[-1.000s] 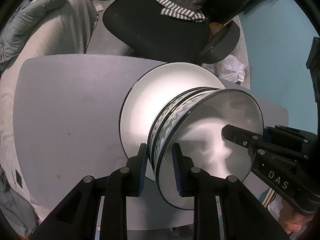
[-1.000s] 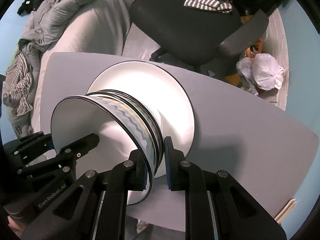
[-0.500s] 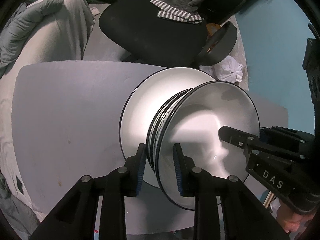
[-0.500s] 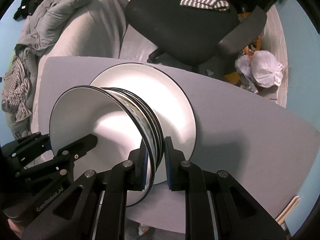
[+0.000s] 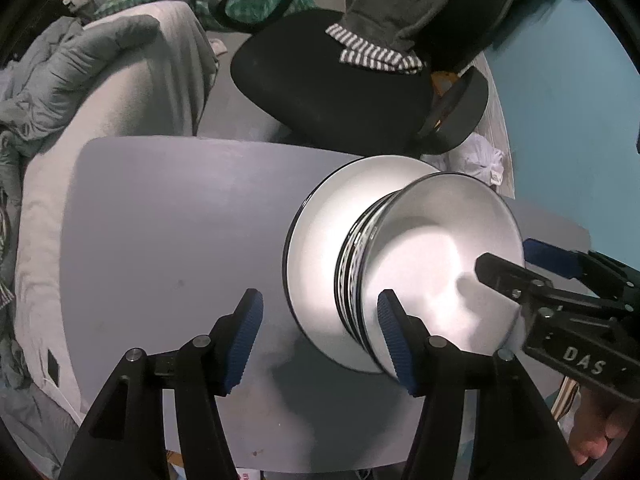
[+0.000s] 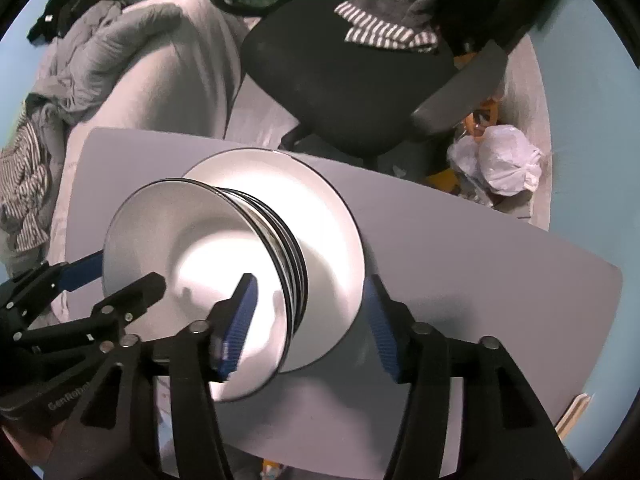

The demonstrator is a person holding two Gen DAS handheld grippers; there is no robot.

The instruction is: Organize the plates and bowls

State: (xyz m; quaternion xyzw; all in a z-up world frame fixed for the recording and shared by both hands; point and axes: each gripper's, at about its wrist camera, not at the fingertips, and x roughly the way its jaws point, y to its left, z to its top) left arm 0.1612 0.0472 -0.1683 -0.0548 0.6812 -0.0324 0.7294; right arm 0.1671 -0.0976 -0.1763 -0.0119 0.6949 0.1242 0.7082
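A stack of white black-rimmed bowls (image 5: pixel 440 264) (image 6: pixel 180 248) sits on a large white plate (image 5: pixel 320 240) (image 6: pixel 324 208) on the grey table (image 5: pixel 160 240) (image 6: pixel 480 280). My left gripper (image 5: pixel 320 336) (image 6: pixel 124 270) points down over the stack's left rim, its jaws opening. One blue pad is inside the top bowl, the other outside, neither pressing. My right gripper (image 6: pixel 310 320) (image 5: pixel 508 256) straddles the opposite rim in the same way, its jaws opening and free of the bowl.
A black office chair (image 6: pixel 352 80) with grey and striped clothing stands behind the table. A pale bed with grey bedding (image 5: pixel 100 80) lies to the left. A white plastic bag (image 6: pixel 504 160) sits on the floor at the right by the blue wall.
Both grippers were shut on the top bowl's rim and have let go, their jaws now wide apart. The bowl rests nested on the stack. The left gripper has lifted a little.
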